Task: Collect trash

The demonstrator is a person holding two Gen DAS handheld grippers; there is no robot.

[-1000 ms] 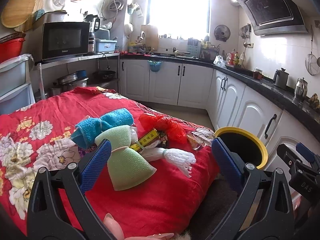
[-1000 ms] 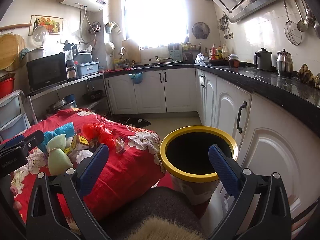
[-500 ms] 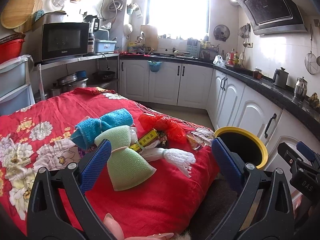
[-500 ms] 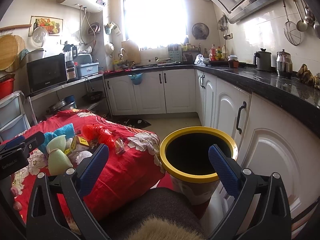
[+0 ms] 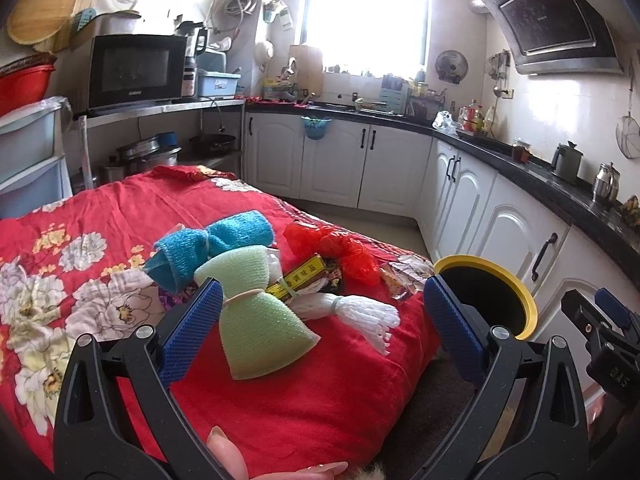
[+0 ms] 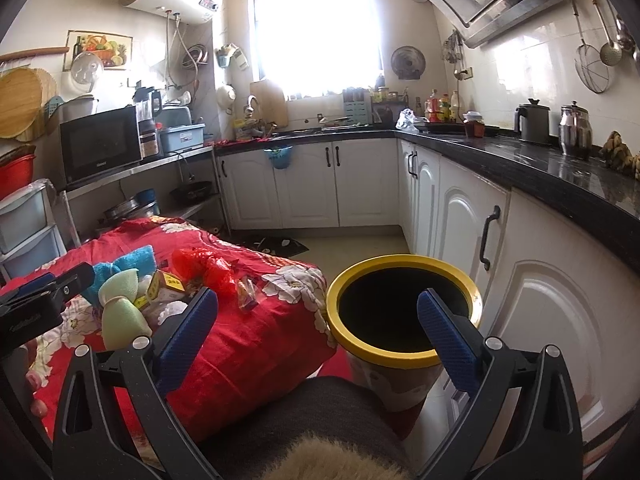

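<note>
Both tools gape wide with nothing held: the left tool hangs over the red floral cloth, the right tool over the yellow-rimmed bin. A red plastic bag and crumpled wrapper lie at the table's edge nearest the bin

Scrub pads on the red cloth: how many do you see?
2. The blue pad lies farther back; the green pad lies nearer, touching it, beside the yellow box. Others may hide under the pile.
</note>
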